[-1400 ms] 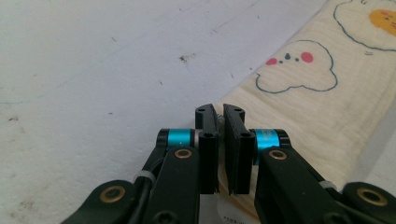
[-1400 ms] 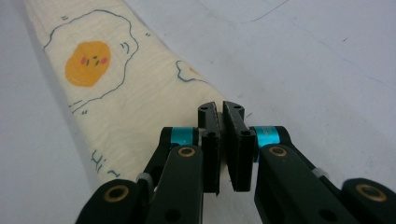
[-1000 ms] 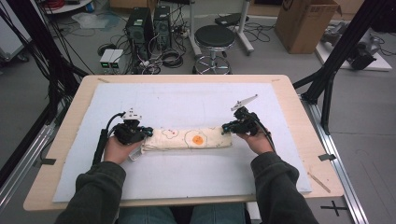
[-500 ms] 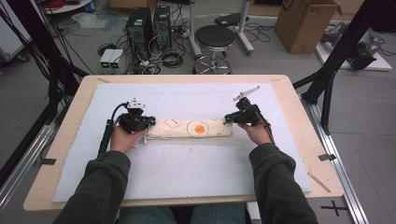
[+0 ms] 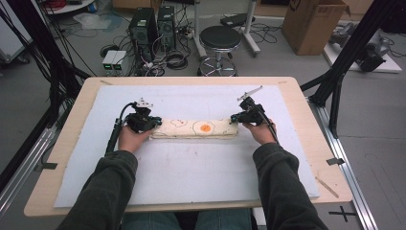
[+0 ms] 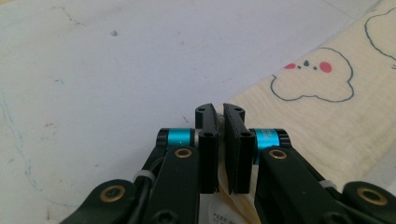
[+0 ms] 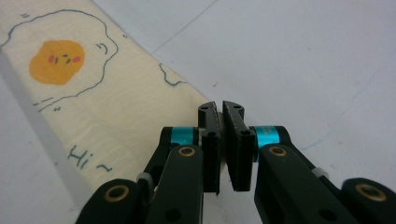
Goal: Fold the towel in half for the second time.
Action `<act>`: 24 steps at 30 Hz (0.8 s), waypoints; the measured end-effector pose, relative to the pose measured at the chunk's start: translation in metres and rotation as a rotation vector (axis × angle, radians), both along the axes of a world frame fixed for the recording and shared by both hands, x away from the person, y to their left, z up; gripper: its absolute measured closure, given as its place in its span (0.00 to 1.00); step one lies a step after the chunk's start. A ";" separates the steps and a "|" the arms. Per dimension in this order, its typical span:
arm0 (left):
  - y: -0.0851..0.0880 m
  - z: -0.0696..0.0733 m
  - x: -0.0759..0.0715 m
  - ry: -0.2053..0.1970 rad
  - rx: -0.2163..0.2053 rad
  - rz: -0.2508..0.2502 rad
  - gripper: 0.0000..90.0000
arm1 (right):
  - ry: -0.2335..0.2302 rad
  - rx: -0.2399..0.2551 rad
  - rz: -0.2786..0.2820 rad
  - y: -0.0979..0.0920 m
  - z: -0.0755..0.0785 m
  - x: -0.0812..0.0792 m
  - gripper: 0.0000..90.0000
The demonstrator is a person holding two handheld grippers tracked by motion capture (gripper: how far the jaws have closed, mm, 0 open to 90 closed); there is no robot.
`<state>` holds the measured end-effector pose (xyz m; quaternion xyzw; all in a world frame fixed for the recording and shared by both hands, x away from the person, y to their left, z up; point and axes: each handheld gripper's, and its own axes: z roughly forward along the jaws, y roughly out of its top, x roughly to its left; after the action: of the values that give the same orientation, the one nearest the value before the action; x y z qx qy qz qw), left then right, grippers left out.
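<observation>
Cloth (image 5: 196,129) farther away, between both claws.

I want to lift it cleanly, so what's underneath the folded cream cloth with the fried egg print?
The folded cream cloth lies on a white mat covering the wooden table. Anything directly beneath the cloth is covered from sight.

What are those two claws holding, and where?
A folded cloth: the left gripper pinches its left end, the right gripper its right end.
</observation>
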<state>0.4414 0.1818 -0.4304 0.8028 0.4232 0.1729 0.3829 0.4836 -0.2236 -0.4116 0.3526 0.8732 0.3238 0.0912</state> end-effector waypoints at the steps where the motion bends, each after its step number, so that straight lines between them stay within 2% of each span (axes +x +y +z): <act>1: 0.000 -0.001 0.001 0.002 0.000 0.004 0.94 | -0.005 0.008 -0.002 0.000 -0.001 0.001 0.96; 11: 0.001 -0.006 0.003 0.019 0.007 0.009 0.94 | 0.032 -0.005 -0.018 0.004 -0.011 0.005 0.94; 13: 0.002 -0.005 0.003 0.018 0.012 0.008 0.93 | 0.028 -0.011 -0.021 0.005 -0.013 0.006 0.92; 15: 0.003 -0.005 0.003 0.017 0.008 0.023 0.87 | 0.031 -0.008 -0.028 0.005 -0.014 0.006 0.87; 18: 0.009 0.001 0.002 0.008 -0.022 0.030 0.79 | 0.023 0.009 -0.034 0.004 -0.011 0.004 0.73; 19: 0.010 0.001 0.001 0.004 -0.029 0.033 0.75 | 0.008 0.032 -0.040 0.002 -0.008 0.004 0.68; 21: 0.012 0.005 0.000 -0.006 -0.042 0.024 0.74 | 0.008 0.056 -0.044 0.000 -0.005 0.002 0.65; 22: 0.012 0.007 -0.002 -0.015 -0.043 0.022 0.73 | -0.006 0.065 -0.046 -0.001 -0.003 0.001 0.62; 24: 0.013 0.012 -0.004 -0.021 -0.059 0.024 0.68 | -0.011 0.102 -0.054 -0.005 0.002 -0.001 0.58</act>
<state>0.4372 0.1951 -0.4187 0.7840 0.4338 0.1735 0.4088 0.4828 -0.2283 -0.4096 0.3783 0.8453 0.3672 0.0865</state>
